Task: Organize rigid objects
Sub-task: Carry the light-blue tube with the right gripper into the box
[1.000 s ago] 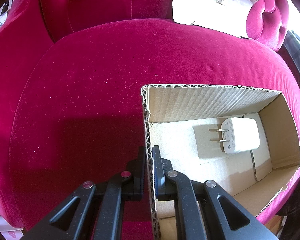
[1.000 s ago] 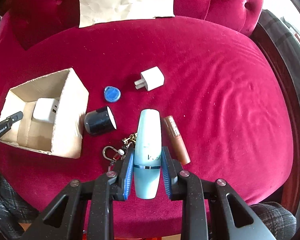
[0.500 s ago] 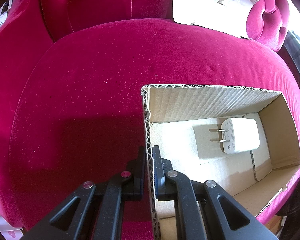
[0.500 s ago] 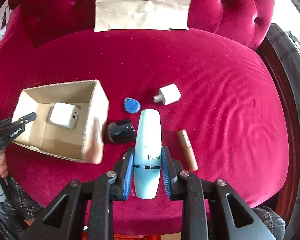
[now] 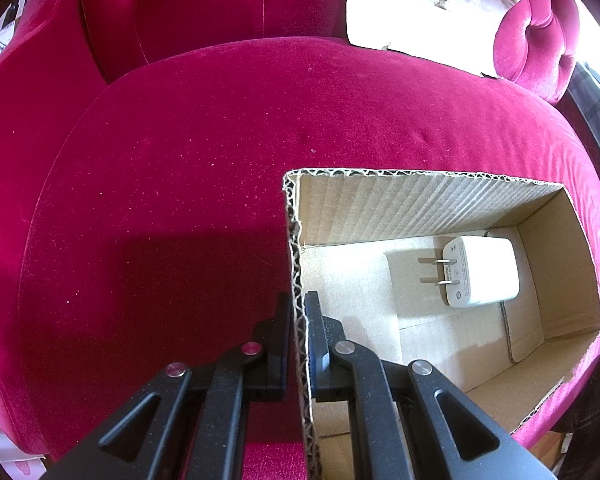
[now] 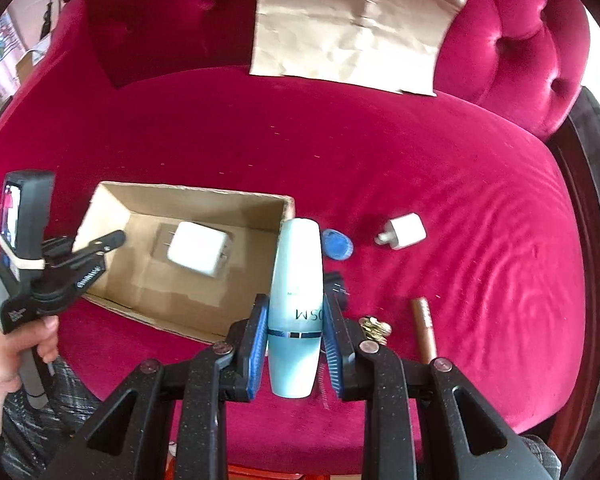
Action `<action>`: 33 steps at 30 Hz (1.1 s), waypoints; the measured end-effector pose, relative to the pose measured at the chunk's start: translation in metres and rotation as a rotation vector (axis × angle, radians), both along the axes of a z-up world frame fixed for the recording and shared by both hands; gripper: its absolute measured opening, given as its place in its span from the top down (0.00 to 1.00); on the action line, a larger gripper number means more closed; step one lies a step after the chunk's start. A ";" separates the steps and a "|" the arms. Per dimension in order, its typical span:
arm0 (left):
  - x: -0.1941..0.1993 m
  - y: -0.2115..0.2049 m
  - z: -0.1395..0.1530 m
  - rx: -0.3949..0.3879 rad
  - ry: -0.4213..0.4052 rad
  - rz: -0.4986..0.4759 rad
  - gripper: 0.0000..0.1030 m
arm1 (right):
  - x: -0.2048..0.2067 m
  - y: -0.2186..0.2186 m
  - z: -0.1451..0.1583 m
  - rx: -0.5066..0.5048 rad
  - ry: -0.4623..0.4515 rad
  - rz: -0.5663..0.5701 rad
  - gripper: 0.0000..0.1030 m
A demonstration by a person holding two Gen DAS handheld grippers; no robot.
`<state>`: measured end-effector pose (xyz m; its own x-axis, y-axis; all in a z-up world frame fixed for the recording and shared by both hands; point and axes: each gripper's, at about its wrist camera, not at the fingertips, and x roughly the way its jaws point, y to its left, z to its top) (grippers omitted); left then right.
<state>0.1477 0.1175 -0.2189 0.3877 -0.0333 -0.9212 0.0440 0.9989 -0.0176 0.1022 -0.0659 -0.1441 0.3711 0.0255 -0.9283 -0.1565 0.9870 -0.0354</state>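
Carrying pale blue bottle point(image 6: 296, 308) in right gripper point(image 6: 296, 344) jaws; left gripper point(image 5: 299, 344) jaws pinching cardboard box point(image 5: 296, 240) wall. Next: lower into box at 10 o'clock, beside white charger point(image 6: 198, 254)

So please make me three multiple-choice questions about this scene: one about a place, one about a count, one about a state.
1. Where does the large white charger lie?
A. inside the cardboard box
B. on the red cushion
C. on the brown paper

2. How many white chargers are visible in the right wrist view?
A. one
B. two
C. three

3. What is the state of the right gripper?
A. open and empty
B. shut on the pale blue bottle
C. shut on the box wall

Answers: 1 A, it rests on the box floor. 2 B, one in the box and a small charger on the cushion. 3 B, both pads press the bottle's sides; the left gripper clamps the box wall.
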 end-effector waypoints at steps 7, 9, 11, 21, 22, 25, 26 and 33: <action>0.000 0.000 0.000 0.000 -0.001 -0.001 0.94 | 0.008 0.030 -0.002 0.016 0.003 0.062 0.74; 0.000 0.000 0.000 0.000 0.000 -0.001 0.94 | 0.010 0.037 -0.004 0.017 0.003 0.077 0.74; 0.000 0.000 0.000 0.000 0.000 -0.001 0.94 | 0.012 0.045 -0.005 0.020 0.003 0.090 0.74; 0.000 0.001 0.000 -0.001 0.000 -0.001 0.94 | 0.021 0.074 -0.022 0.042 0.019 0.134 0.74; 0.000 0.001 0.000 -0.001 0.000 -0.001 0.94 | 0.022 0.077 -0.024 0.040 0.020 0.140 0.74; 0.000 0.000 0.000 -0.001 0.000 -0.001 0.94 | 0.024 0.082 -0.030 0.048 0.025 0.145 0.74; 0.000 0.000 0.000 -0.002 0.000 0.000 0.94 | 0.024 0.084 -0.032 0.050 0.028 0.145 0.74; 0.000 0.000 0.001 -0.002 0.000 0.000 0.94 | 0.028 0.093 -0.046 0.082 0.046 0.145 0.74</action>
